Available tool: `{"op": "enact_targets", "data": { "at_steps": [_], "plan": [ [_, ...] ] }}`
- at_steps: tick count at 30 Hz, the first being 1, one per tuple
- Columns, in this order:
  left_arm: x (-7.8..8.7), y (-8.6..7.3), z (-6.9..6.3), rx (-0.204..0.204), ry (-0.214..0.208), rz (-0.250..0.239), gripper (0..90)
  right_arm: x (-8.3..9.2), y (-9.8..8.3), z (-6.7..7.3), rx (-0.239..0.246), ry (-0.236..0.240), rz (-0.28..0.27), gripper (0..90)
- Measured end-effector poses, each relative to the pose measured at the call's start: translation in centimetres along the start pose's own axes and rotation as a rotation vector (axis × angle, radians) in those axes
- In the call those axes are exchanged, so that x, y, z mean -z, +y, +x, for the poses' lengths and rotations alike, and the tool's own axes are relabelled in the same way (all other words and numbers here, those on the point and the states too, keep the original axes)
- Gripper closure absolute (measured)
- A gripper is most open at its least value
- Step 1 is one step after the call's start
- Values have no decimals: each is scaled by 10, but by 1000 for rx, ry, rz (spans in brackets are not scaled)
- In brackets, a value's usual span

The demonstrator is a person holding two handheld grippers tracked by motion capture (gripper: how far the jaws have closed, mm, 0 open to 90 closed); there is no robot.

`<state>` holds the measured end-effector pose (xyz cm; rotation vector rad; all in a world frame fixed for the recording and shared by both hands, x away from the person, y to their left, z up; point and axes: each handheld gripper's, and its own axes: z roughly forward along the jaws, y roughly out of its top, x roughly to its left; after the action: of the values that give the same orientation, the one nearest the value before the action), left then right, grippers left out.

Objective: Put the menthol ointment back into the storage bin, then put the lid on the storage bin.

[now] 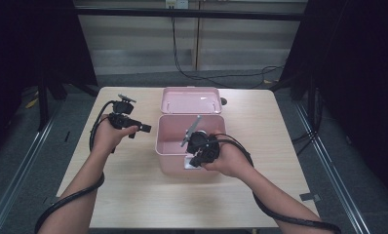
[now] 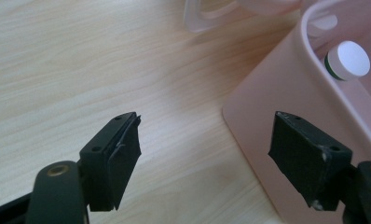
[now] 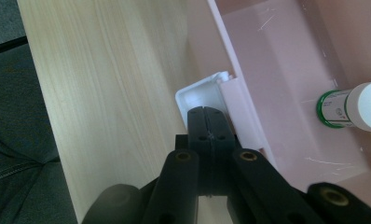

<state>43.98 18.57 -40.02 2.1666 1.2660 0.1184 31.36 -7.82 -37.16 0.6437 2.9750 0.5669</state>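
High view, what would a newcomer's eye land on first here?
The open pink box in the middle of the wooden table, its lid lying behind it. The right hand-held gripper sits shut at the box's near rim, and a white-capped bottle lies inside.

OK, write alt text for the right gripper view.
The right tongs, shut, press at a white latch on the pink box's wall. A white-capped bottle lies inside the box; the wooden table is alongside.
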Motion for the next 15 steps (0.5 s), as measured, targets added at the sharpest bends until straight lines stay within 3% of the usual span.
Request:
{"op": "enact_targets", "data": {
  "at_steps": [6, 15],
  "plan": [
    [4, 20, 1, 22, -10, 9, 244, 0, 0, -2, 9, 7, -2, 900],
    [6, 52, 1, 21, -5, 35, 269, 0, 1, -3, 6, 17, 0, 900]
  ]
}}
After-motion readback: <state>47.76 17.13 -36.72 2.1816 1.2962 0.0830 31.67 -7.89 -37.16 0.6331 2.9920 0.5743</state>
